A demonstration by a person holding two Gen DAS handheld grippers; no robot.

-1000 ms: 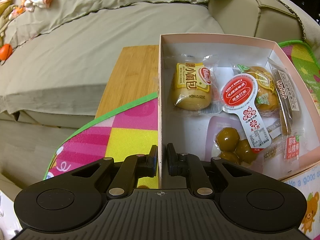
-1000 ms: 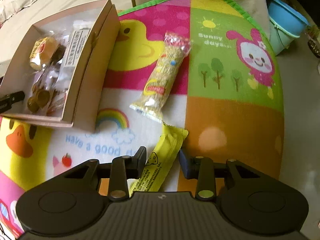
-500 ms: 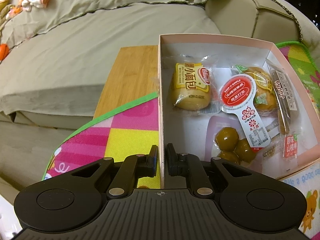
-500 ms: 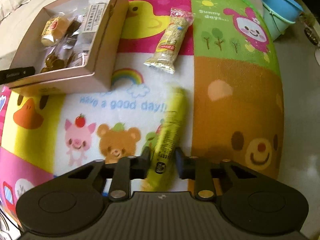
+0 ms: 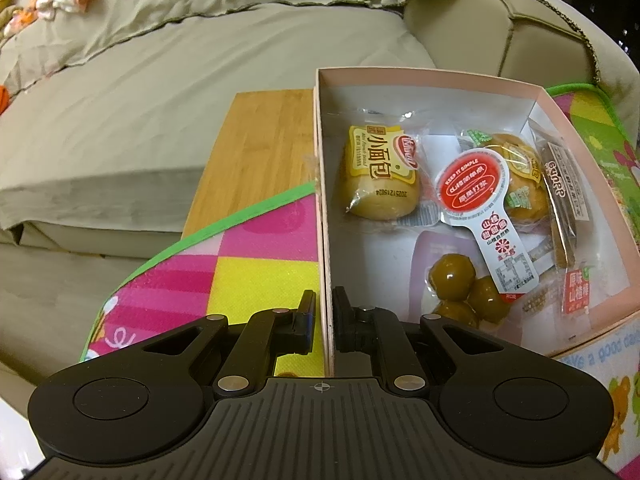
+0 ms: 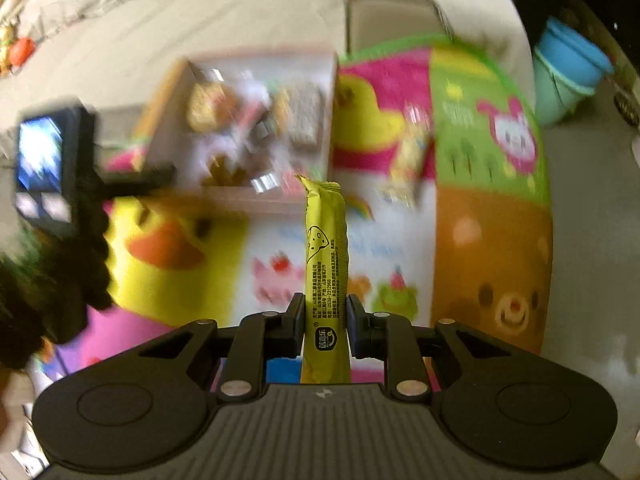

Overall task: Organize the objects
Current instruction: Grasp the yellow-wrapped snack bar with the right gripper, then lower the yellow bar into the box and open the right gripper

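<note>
A pink cardboard box (image 5: 432,78) holds wrapped snacks: a small bread bun (image 5: 378,176), a red-lidded jelly cup (image 5: 474,188) and green plums (image 5: 452,276). My left gripper (image 5: 323,312) is shut on the box's left wall, one finger inside and one outside. In the right wrist view my right gripper (image 6: 323,314) is shut on a yellow snack stick (image 6: 325,256), which stands upright above the colourful mat. The box (image 6: 256,128) lies blurred behind it, with the left gripper's device (image 6: 48,168) at its left. A clear-wrapped cereal bar (image 6: 412,156) lies on the mat right of the box.
The box sits on a cartoon play mat (image 6: 492,248) spread over a wooden board (image 5: 260,152). An olive sofa (image 5: 160,80) fills the background. Blue and green stacked buckets (image 6: 568,72) stand at the far right beyond the mat.
My right gripper closed on the yellow snack stick and lifted it off the mat, moving toward the box. The left gripper stayed clamped on the box wall.
</note>
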